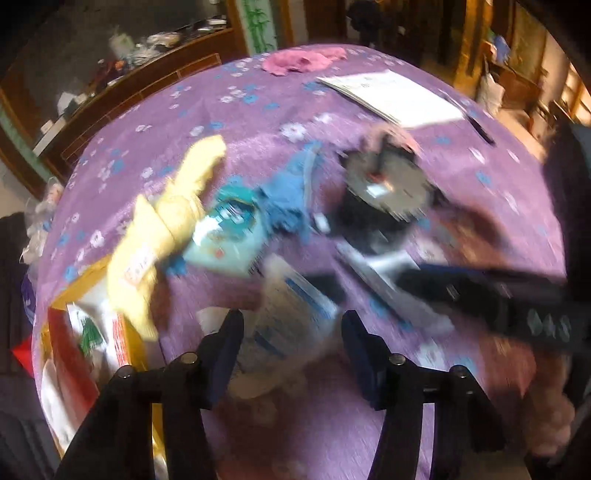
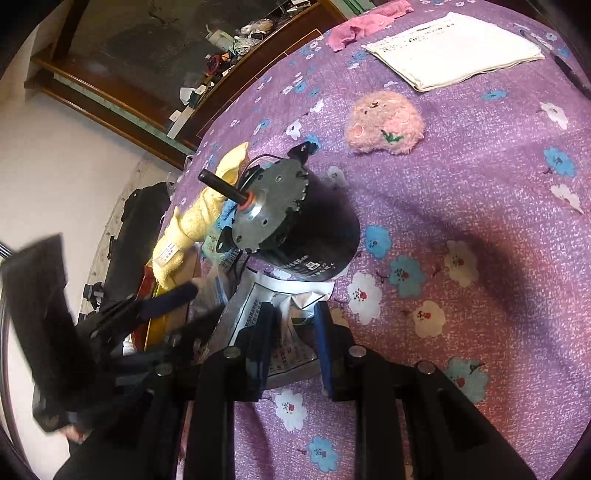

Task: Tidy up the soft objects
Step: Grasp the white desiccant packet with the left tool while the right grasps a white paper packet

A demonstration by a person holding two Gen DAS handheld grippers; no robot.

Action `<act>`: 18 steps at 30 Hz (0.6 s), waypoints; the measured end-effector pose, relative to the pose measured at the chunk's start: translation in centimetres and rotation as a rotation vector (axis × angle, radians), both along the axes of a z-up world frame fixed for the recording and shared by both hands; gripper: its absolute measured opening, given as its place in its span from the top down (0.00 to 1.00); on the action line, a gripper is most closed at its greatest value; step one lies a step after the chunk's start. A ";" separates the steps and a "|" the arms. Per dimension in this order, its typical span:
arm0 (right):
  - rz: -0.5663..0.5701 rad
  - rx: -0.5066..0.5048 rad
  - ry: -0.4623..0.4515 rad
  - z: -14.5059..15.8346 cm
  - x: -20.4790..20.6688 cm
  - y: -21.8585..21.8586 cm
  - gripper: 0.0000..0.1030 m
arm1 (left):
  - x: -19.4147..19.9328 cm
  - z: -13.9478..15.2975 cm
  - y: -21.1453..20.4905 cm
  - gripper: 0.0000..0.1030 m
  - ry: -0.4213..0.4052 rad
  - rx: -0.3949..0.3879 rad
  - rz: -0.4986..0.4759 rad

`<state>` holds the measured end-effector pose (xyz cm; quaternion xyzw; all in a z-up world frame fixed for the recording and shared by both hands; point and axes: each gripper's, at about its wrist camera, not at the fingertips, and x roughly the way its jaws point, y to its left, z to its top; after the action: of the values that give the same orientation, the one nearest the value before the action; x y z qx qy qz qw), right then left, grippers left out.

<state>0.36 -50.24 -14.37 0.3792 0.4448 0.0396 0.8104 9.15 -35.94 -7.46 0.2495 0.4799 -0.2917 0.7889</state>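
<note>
**Purple floral cloth, one motor, soft things scattered round it**

Purple cloth [image 2: 480, 258] printed with blue and white flowers covers the whole table, and one black electric motor [image 2: 295, 221] stands on it as the landmark, its shaft pointing up and left in the right wrist view.

Soft things, counted: one yellow towel [image 2: 195, 218] lies just left of the motor, beside one blue cloth [image 1: 288, 199]; one fluffy pink plush [image 2: 384, 122] lies beyond the motor, apart from it; one pink cloth [image 2: 365, 26] lies far beyond, at the far table edge.

Also far beyond the motor, to its right, is one white booklet [image 2: 454, 51]. One teal packet [image 1: 225, 232] sits left of the motor next to the blue cloth. One clear plastic packet [image 2: 288, 332] with printed text lies just in front of the motor.

The right gripper [image 2: 295, 347] has its jaws partly apart, one on each side of that plastic packet; whether they press it I cannot tell. The left gripper [image 1: 291, 350], blurred by motion, has its jaws wide apart over a similar pale packet, gripping nothing that can be made out.
</note>
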 end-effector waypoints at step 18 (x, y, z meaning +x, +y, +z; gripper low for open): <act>0.001 0.014 -0.015 0.1 -0.4 -0.5 0.79 | -2.1 -0.3 0.9 0.60 0.016 -0.016 0.068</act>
<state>0.00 -50.73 -14.25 0.3844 0.4386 0.0462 0.8110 7.02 -35.03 -7.79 0.2245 0.4920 -0.2706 0.7964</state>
